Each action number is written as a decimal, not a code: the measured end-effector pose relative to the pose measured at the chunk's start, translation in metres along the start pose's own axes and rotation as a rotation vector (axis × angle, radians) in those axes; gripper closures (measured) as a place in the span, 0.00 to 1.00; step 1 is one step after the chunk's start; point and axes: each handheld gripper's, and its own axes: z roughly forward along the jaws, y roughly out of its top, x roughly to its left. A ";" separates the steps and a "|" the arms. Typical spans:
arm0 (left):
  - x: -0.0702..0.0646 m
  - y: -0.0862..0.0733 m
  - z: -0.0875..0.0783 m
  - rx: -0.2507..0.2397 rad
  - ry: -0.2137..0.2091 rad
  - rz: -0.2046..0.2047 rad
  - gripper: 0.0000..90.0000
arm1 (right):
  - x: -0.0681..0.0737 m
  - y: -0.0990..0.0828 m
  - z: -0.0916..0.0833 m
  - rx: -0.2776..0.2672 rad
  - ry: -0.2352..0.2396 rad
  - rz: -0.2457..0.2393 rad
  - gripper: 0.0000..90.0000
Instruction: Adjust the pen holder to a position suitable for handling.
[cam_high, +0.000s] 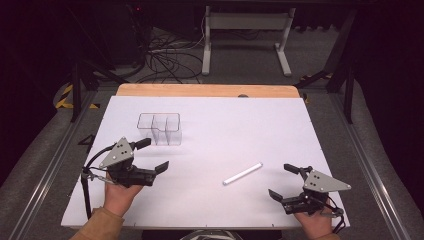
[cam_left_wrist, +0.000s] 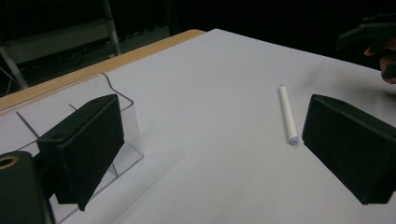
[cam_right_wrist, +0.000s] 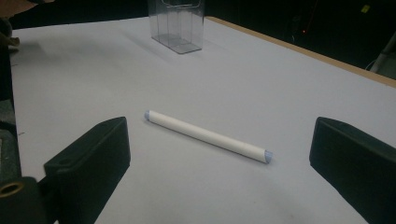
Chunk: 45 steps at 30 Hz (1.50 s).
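We recorded a white table top (cam_high: 210, 130) with a wooden strip along its far edge, the largest item in the high view. Next in size, a clear plastic organiser (cam_high: 160, 128) with several upright compartments stood on the far left part of the table, and none of its contents could be made out. We noted the left gripper (cam_high: 153, 156) just beside and nearer than the organiser, its jaws spread wide and holding nothing; in the left gripper view one of its jaws overlapped the organiser (cam_left_wrist: 70, 135), though contact could not be told. We noted the right gripper (cam_high: 283, 181) at the near right of the table, its jaws likewise spread apart and empty. Smallest, a white marker (cam_high: 243, 173) lay flat on the table between the two grippers, nearer the right one; in the right gripper view the marker (cam_right_wrist: 208, 136) lay crosswise ahead of the open jaws, touched by neither.
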 end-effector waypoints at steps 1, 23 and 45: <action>0.000 0.001 0.000 0.004 -0.005 0.007 0.08 | 0.000 0.000 0.000 0.000 0.001 0.000 0.06; 0.040 0.038 0.013 0.235 0.036 0.066 0.32 | 0.000 0.000 0.002 0.006 0.028 0.004 0.06; 0.081 0.048 0.032 0.388 0.021 0.019 0.32 | 0.000 -0.001 0.004 0.012 0.037 0.004 0.06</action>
